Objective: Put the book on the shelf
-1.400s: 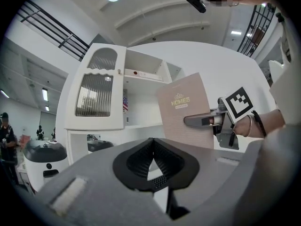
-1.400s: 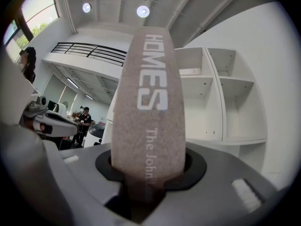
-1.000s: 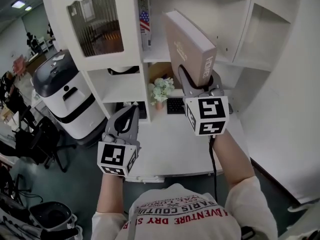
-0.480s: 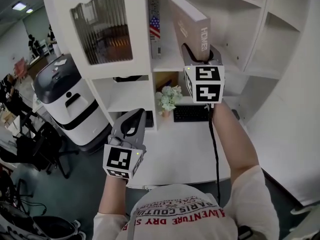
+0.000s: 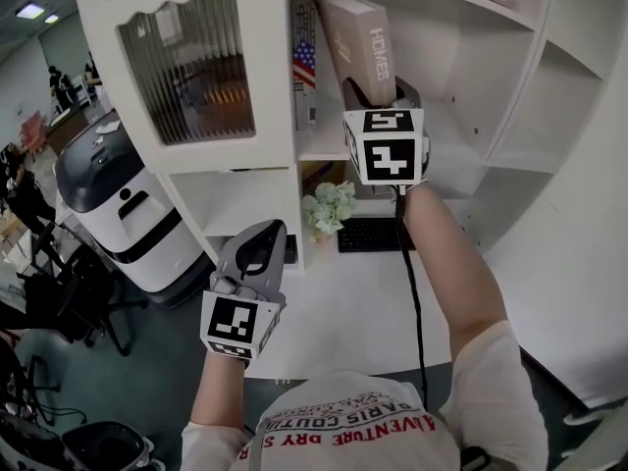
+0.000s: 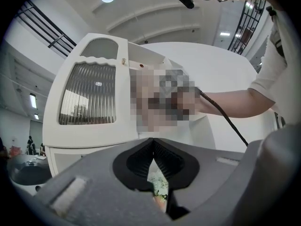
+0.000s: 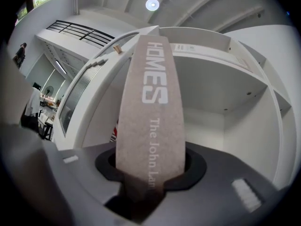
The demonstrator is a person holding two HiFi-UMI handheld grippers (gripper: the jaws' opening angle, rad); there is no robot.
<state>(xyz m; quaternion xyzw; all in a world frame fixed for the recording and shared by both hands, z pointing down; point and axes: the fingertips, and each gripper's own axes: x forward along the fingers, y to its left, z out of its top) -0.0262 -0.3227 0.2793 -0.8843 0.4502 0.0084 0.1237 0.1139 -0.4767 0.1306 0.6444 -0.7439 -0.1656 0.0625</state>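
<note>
While clamped low on its spine by right gripper point(image 5: 379, 94) jaws, stiff, likely heavy book point(image 5: 359, 39) at 12 o'clock; left gripper point(image 5: 263, 238) jaws together.

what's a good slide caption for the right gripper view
Right gripper holds a tan book upright, spine facing the camera, at the white shelf

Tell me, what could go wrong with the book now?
The right claw grips the book only by its bottom end, so it might wobble or slip out. The book leans toward the flag book on the shelf and could bump it. If it drops, it may hit the flowers below.
</note>
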